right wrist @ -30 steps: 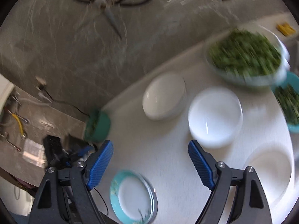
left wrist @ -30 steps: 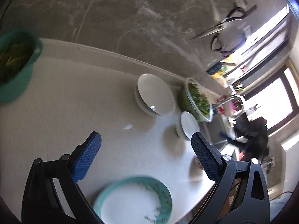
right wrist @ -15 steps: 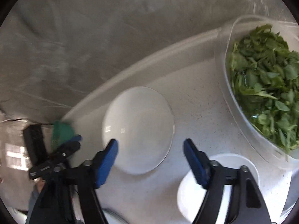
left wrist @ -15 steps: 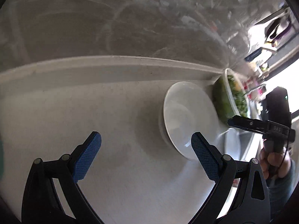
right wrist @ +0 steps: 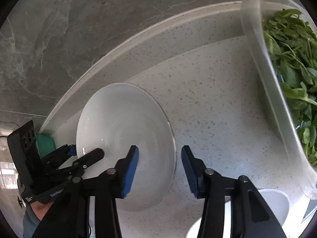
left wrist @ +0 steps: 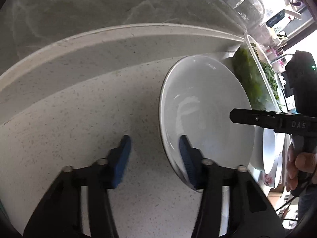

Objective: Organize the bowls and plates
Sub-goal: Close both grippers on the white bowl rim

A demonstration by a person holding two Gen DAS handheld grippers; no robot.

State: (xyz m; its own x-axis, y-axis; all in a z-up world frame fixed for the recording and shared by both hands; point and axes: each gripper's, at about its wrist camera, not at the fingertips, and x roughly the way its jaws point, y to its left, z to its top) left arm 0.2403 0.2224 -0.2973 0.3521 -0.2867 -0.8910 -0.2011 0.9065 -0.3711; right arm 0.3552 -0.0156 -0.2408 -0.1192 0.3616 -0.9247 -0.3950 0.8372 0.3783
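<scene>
Jaws on both my grippers, left and right, have just been closing astride opposite rims of the wide white ceramic bowl, not yet pinching. Clear tub of greens at two o'clock. Next: clamp, lift level.

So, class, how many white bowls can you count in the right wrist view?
2. A large white bowl lies on the counter left of centre; a smaller white bowl sits at the bottom right edge, partly hidden. More may lie outside this view.
</scene>
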